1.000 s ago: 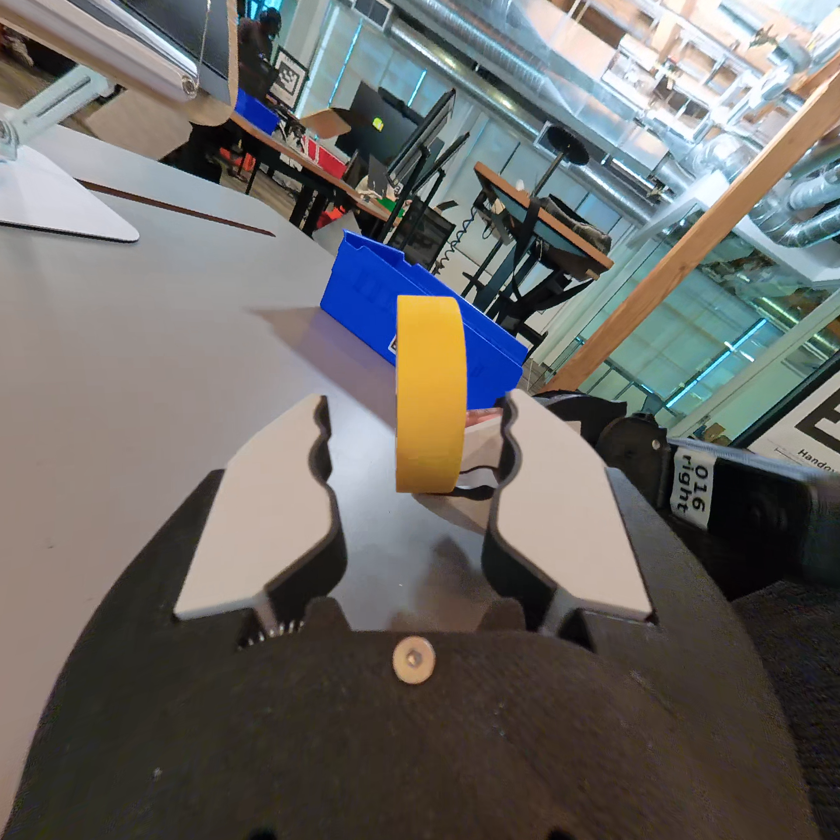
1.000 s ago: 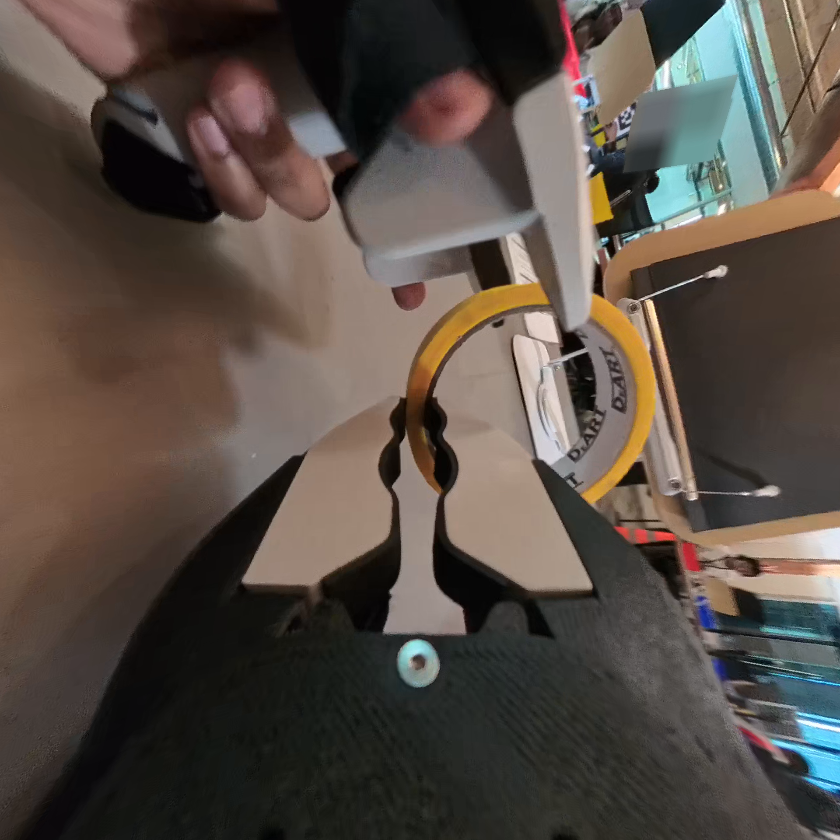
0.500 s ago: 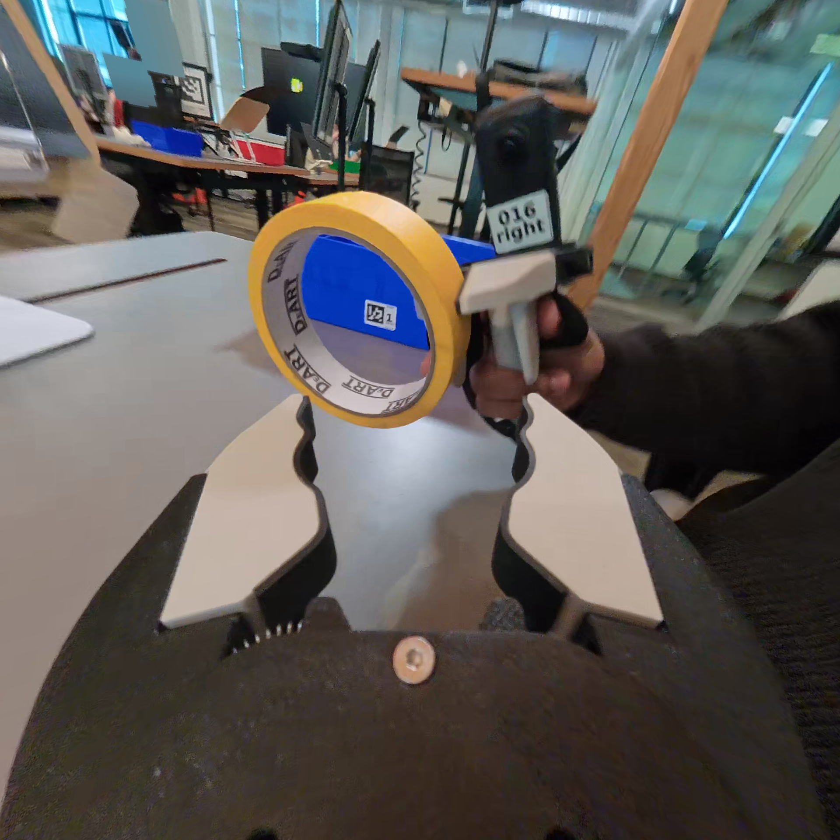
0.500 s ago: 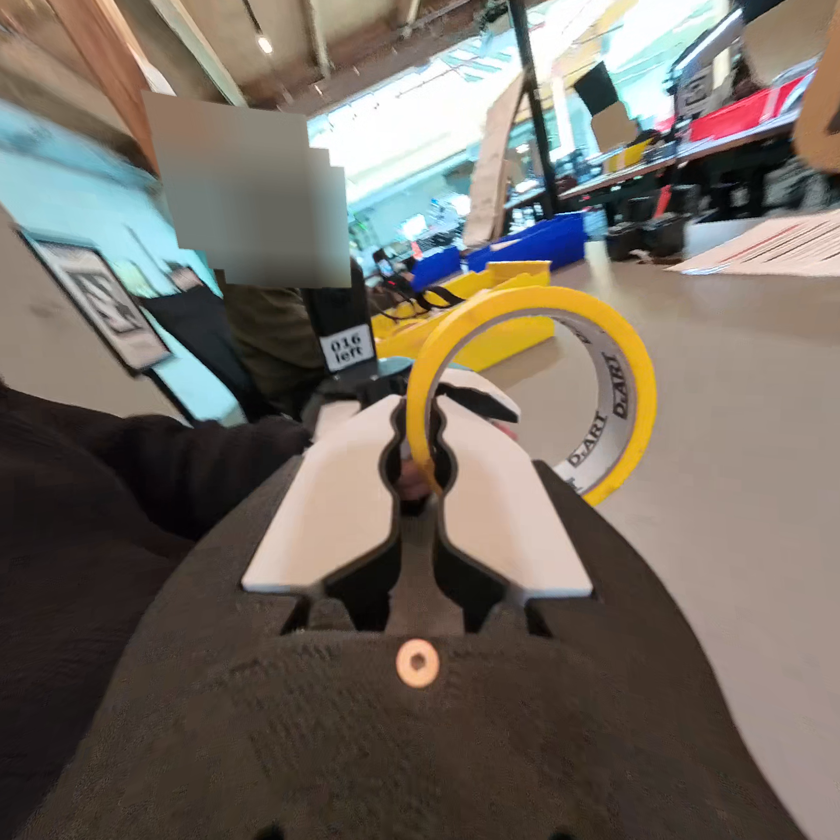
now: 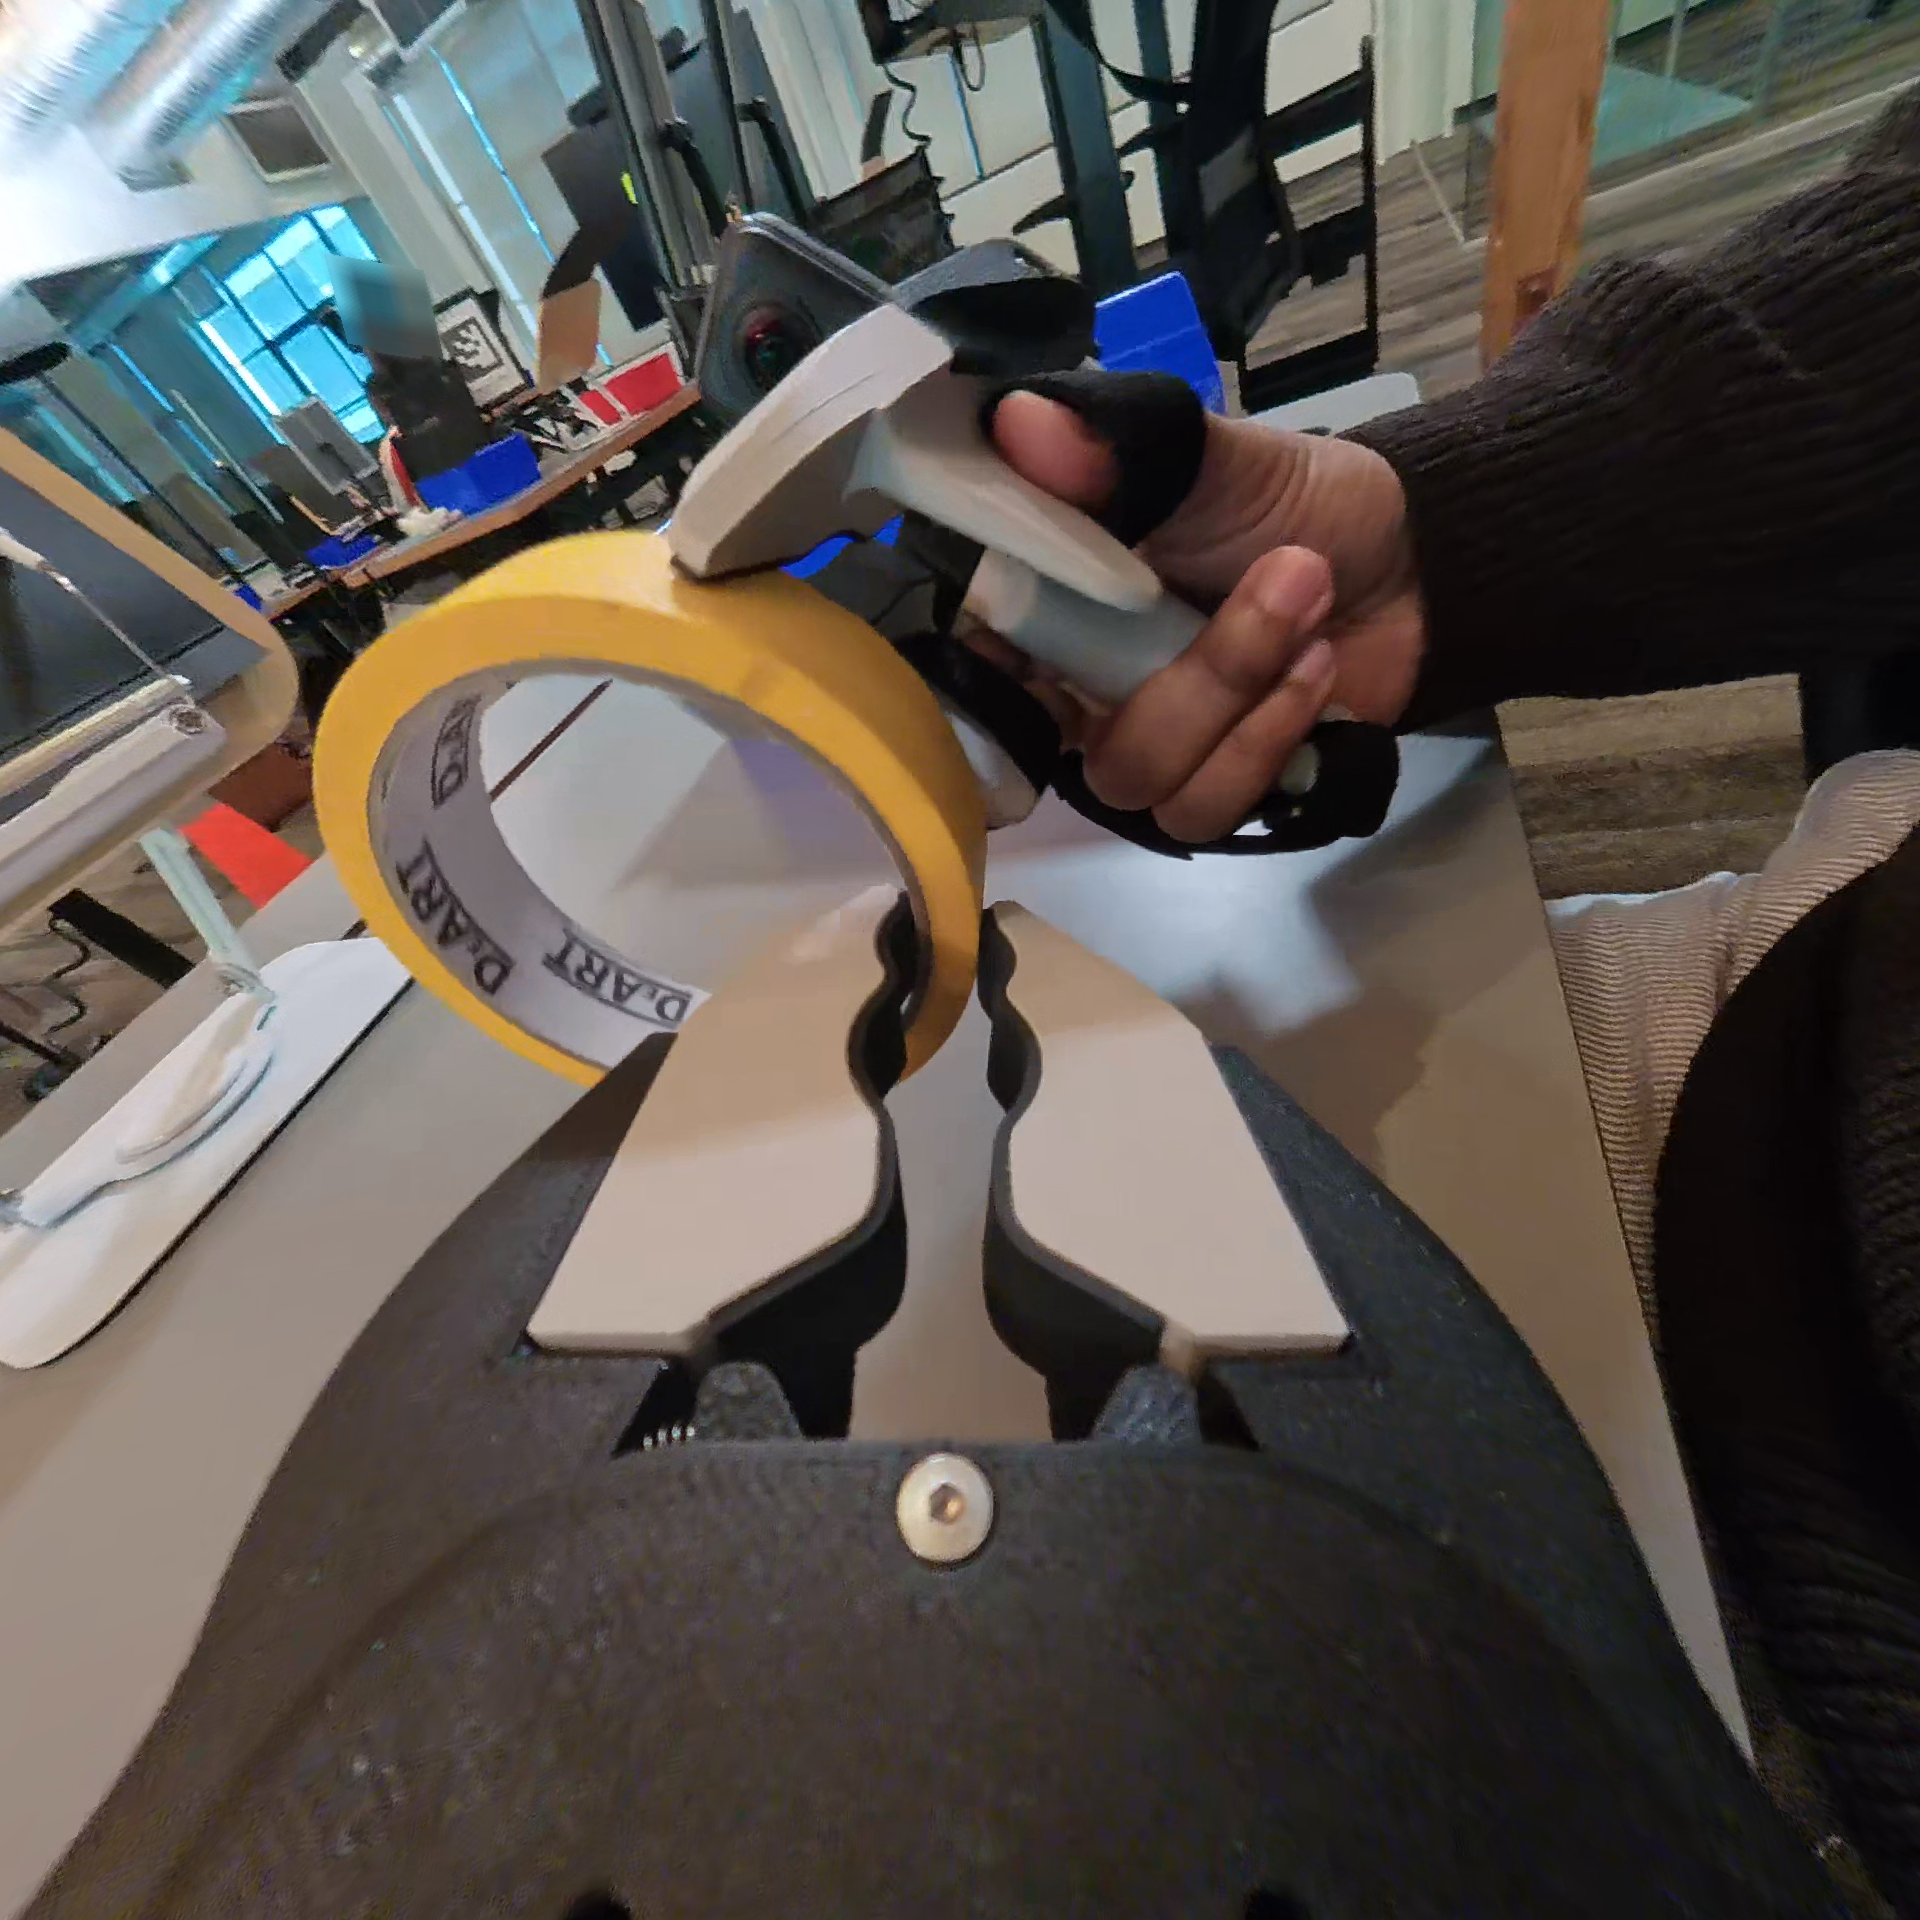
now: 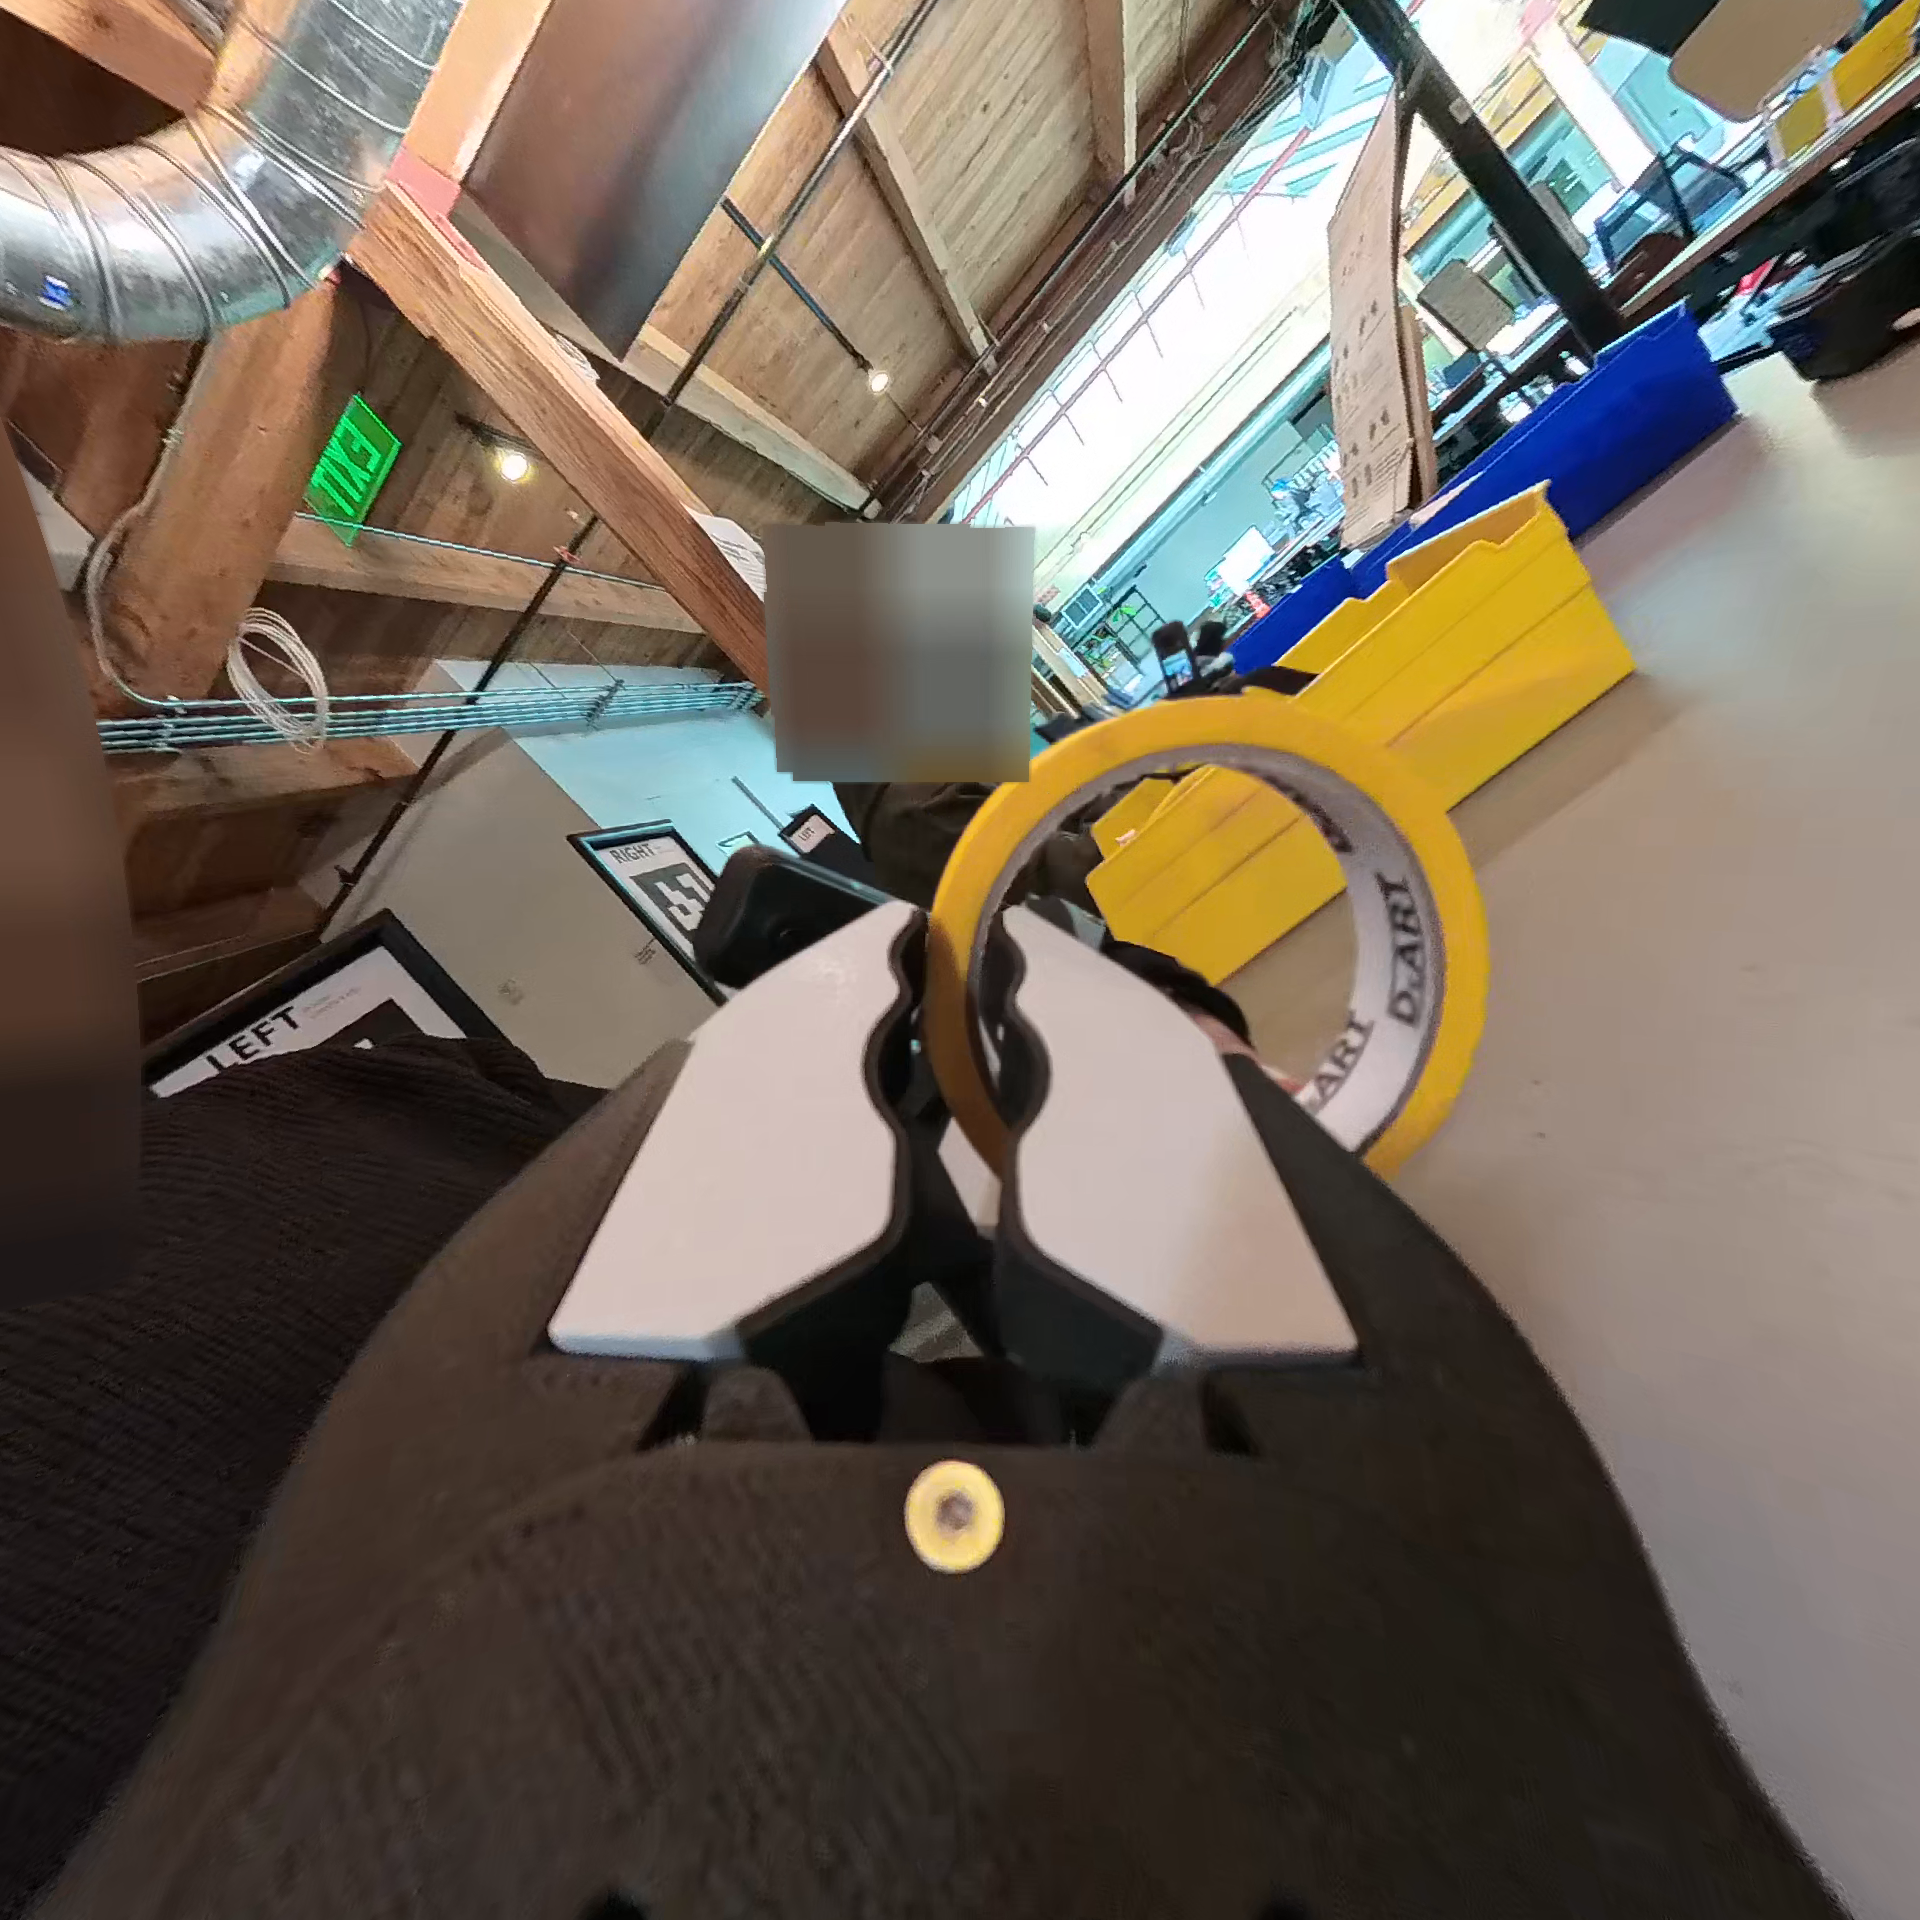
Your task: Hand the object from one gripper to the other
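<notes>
A yellow tape roll (image 5: 665, 644) with a white inner core is held in the air above the grey table (image 5: 1351, 1039). My left gripper (image 5: 940, 935) is closed on the roll's lower right wall, one finger inside the ring and one outside. My right gripper (image 6: 961, 935) is shut on the wall of the same roll (image 6: 1455, 935). In the left wrist view one of the right gripper's fingers (image 5: 810, 457) presses on the roll's top, with a person's hand (image 5: 1247, 644) on its handle.
Yellow bins (image 6: 1455, 665) and a blue bin (image 6: 1621, 416) stand on the table beyond the roll. A white monitor-stand base (image 5: 156, 1122) lies at the left. A dark sleeve (image 5: 1662, 468) reaches in from the right. There is about 7 cm between the tips of the two grippers.
My left gripper was open and apart from the roll; its fingers have closed on the roll's wall. The right gripper kept its hold and turned the roll as it came in.
</notes>
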`<state>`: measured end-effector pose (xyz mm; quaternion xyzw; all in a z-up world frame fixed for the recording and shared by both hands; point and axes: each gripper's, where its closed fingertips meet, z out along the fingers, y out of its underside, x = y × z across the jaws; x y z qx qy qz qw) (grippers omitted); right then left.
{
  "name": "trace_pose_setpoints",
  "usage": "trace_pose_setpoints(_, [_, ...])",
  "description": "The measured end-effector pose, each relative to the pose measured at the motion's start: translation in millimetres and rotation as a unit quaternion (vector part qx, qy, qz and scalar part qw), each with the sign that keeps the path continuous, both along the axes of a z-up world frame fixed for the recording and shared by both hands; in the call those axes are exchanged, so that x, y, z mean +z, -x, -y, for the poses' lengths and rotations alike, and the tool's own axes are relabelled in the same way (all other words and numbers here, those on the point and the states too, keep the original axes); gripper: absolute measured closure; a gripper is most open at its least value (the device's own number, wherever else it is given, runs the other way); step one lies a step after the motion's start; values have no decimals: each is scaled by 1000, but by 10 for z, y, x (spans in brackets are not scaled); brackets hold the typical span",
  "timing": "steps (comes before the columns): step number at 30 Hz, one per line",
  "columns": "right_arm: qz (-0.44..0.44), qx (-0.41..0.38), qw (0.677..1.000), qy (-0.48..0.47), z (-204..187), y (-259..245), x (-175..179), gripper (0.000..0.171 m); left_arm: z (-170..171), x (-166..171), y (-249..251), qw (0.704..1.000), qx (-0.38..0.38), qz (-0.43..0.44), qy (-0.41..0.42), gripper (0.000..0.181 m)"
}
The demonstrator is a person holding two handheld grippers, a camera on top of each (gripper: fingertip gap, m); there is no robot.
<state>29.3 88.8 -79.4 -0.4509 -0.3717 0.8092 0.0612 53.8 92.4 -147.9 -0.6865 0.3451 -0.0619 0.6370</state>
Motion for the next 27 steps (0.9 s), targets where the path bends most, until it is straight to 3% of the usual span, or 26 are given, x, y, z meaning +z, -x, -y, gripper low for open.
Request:
trace_pose_setpoints(3, [-1,-12,1000,-13,-32,7,-32,155,12,-16,-67,1000,-5,-15,2,170])
trace_pose_setpoints(6, [-21,-47,999,-15,-184,-23,23,134,27,37,-72,1000,-10,8,2,171])
trace_pose_setpoints(9, [-30,-112,992,-51,-428,-48,34,116,38,183,-4,994,-20,101,21,171])
trace_pose_setpoints(13, [-22,-190,960,-204,-537,-3,-78,87,63,380,152,957,-56,274,77,171])
trace_pose_setpoints(15, [-8,-186,950,-250,-431,71,-193,65,71,412,210,934,-77,333,106,171])
trace_pose_setpoints(18, [21,-132,955,-264,-174,162,-367,47,100,405,191,913,-107,367,141,171])
trace_pose_setpoints(24, [43,-98,939,-326,-2,191,-567,43,200,486,57,869,-175,424,184,172])
trace_pose_setpoints(27, [34,-94,936,-338,38,181,-555,46,231,428,-26,864,-193,415,211,171])
